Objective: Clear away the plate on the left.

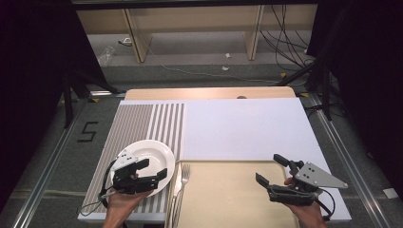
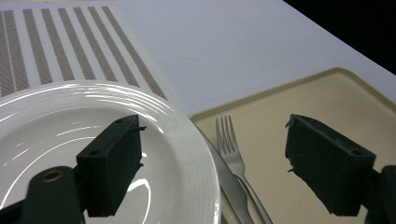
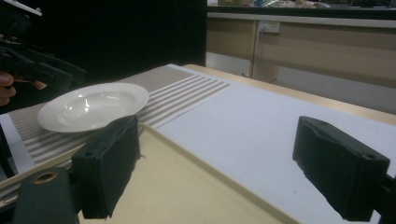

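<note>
A white plate (image 1: 151,152) (image 2: 46,135) (image 3: 93,105) sits on a striped placemat (image 1: 138,121) at the front left. My left gripper (image 1: 157,167) (image 2: 215,140) hovers open over the plate's near right rim, one jaw above the plate and the other above the tray. A fork (image 1: 183,176) (image 2: 231,149) and a knife (image 1: 176,185) (image 2: 231,189) lie side by side at the left end of a beige tray (image 1: 228,194) (image 2: 289,98) (image 3: 187,186). My right gripper (image 1: 266,166) (image 3: 217,140) is open above the tray's right part and holds nothing.
A white mat (image 1: 242,126) (image 3: 261,121) covers the middle and right of the table beyond the tray. The wooden table edge (image 1: 204,93) runs along the back. Cables and shelf legs stand on the floor behind.
</note>
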Demonstrator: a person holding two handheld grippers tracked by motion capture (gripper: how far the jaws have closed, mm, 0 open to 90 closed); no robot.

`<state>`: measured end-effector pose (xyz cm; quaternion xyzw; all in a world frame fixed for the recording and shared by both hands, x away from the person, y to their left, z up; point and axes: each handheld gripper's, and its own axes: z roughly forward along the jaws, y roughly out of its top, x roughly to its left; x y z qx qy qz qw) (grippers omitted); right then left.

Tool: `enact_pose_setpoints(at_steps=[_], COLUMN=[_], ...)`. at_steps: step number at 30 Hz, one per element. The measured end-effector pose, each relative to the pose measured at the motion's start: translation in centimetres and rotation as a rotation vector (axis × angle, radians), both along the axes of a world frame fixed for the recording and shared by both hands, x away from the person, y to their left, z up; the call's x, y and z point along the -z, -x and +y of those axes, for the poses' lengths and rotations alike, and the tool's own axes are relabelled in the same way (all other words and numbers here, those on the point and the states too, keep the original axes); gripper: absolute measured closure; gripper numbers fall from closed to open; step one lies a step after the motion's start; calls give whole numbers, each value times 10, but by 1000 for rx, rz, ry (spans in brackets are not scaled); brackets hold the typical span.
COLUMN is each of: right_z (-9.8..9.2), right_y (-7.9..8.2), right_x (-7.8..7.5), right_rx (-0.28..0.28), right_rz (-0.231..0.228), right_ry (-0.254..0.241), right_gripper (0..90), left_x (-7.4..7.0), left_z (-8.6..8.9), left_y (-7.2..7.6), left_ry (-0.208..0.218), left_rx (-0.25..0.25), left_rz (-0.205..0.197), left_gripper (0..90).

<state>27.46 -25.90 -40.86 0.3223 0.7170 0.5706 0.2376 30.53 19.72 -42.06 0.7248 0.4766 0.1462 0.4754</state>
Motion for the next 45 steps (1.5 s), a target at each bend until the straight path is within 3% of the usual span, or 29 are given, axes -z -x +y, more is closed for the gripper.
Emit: enact_pose_setpoints(at_steps=[32, 45], right_z=[3, 2], right_y=[1, 1], right_x=[0, -1], right_rx=[-3, -3], right_rz=[0, -2], right_ry=[3, 2], right_gripper=[157, 157], left_x=[6, 7], left_z=[47, 66], left_y=[0, 2], left_ry=[71, 72], left_rx=[-174, -244], left_rz=[40, 49], left_gripper=[181, 181])
